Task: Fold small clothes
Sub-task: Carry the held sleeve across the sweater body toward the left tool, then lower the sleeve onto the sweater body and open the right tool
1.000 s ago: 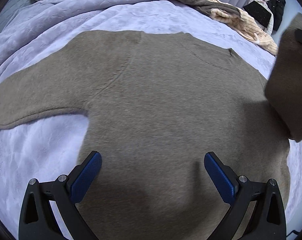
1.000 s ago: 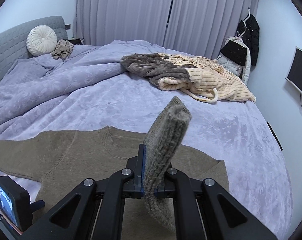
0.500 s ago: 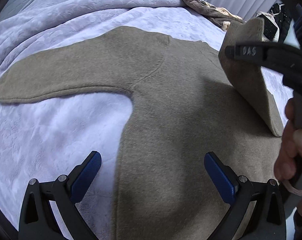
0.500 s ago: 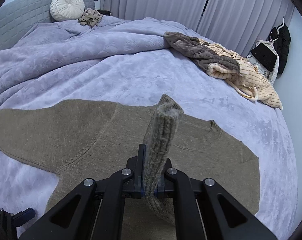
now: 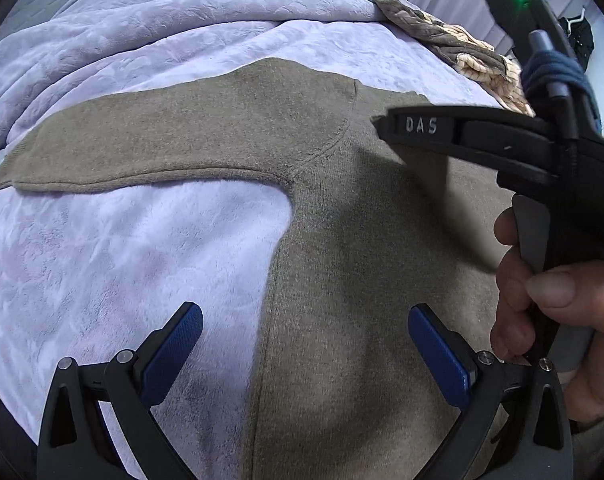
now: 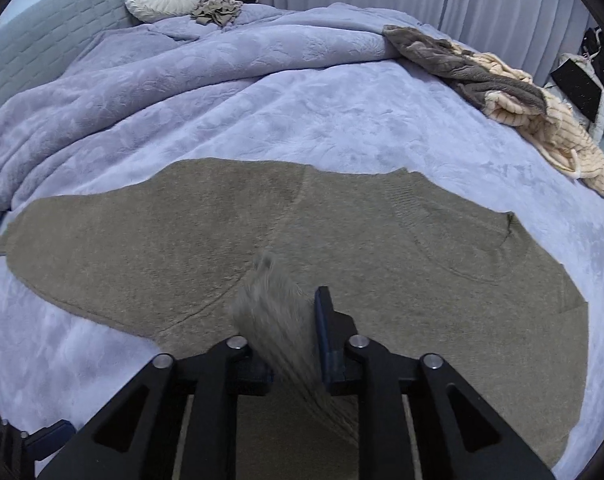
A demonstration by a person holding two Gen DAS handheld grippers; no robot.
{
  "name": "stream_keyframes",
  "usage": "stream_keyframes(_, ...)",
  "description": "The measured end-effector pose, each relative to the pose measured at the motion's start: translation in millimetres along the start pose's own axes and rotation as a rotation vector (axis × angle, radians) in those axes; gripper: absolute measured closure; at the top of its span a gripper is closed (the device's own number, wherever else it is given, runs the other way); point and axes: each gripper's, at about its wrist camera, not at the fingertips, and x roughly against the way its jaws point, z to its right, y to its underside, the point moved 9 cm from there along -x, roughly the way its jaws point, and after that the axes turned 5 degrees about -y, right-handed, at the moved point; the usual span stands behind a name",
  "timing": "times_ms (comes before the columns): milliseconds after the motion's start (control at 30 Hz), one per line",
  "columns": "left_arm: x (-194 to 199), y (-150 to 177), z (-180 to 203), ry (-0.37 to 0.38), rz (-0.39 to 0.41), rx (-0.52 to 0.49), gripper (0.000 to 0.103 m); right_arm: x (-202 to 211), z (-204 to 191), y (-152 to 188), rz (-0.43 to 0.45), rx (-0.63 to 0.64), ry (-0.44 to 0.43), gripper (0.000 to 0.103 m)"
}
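Since a moment ago the right gripper [image 6: 298, 336] has dropped toward the sweater [image 6: 341, 248] and its jaws have just been opening; the sleeve cuff [image 6: 276, 320] it carried across is slipping out, blurred, between pads that no longer press on it. Nothing is pinched now.

Taking the sweater as the landmark: it lies flat on the lilac bedspread [image 6: 302, 112], its long axis running from the hem near me up to the collar. One sleeve [image 5: 150, 148] stretches straight out sideways, unfolded. The left gripper [image 5: 305, 352] hangs over the hem-side edge by that sleeve's armpit, jaws wide and empty, so I'd judge it the nearer one for folding that sleeve in.

Beyond the outstretched sleeve the bedspread lies bare, leaving room to swing it. A heap of other clothes [image 6: 501, 80] sits well beyond the collar, out of the way.
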Motion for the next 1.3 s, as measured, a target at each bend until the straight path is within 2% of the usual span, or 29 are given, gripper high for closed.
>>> stream_keyframes(33,2.8,1.5,-0.1,-0.001,0.001,-0.001,0.0,6.5,-3.4,-0.6,0.016,-0.004,-0.024,0.05)
stream_keyframes(67,5.9,2.7,0.3,-0.001,0.004,-0.002,0.0,14.6,-5.9,-1.6,0.032,-0.007,-0.051,0.046)
stream_keyframes(133,9.2,1.5,2.8,0.003,0.009,-0.006,0.0,32.8,-4.3,-3.3,0.062,-0.008,-0.088,0.046)
stream_keyframes(200,8.8,-4.4,11.1,0.004,0.011,-0.019,0.0,49.8,9.0,-3.1,0.093,-0.014,-0.08,0.046)
stream_keyframes(333,2.4,-17.2,41.3,0.025,0.005,-0.065,0.0,70.1,75.5,13.8,0.088,-0.049,0.049,0.045)
stream_keyframes(467,-10.3,-34.5,92.0,0.066,-0.004,-0.148,0.0,76.2,160.2,50.7,0.022,-0.094,0.213,0.045)
stream_keyframes(633,-39.3,-51.5,151.4,0.137,-0.057,-0.226,0.0,67.7,238.2,88.9,-0.041,-0.222,0.264,0.045)
stream_keyframes(733,-68.7,-60.6,174.4,0.123,-0.099,-0.265,0.0,49.7,268.9,99.3,-0.059,-0.305,0.228,0.044)
stream_keyframes(833,-106.4,-68.7,170.3,-0.003,-0.134,-0.288,0.0,37.4,290.4,90.0,-0.033,-0.344,0.209,0.031)
stream_keyframes(900,-114.9,-77.7,168.3,-0.007,-0.129,-0.274,0.0,29.7,297.7,84.1,-0.036,-0.355,0.195,0.026)
stream_keyframes(1000,-104.9,-83.7,170.1,-0.013,-0.141,-0.25,0.0,28.5,298.8,79.9,-0.051,-0.352,0.196,0.025)
stream_keyframes(1133,-77.8,-72.1,179.3,0.057,-0.115,-0.217,0.0,59.7,271.9,88.7,0.008,-0.305,0.187,0.025)
stream_keyframes(1200,-73.6,-56.8,183.3,0.051,-0.112,-0.249,0.0,70.1,256.0,98.4,0.022,-0.281,0.177,0.025)
stream_keyframes(1300,-76.1,-32.0,178.7,-0.026,-0.104,-0.319,0.0,75.1,230.7,122.1,0.006,-0.239,0.176,0.025)
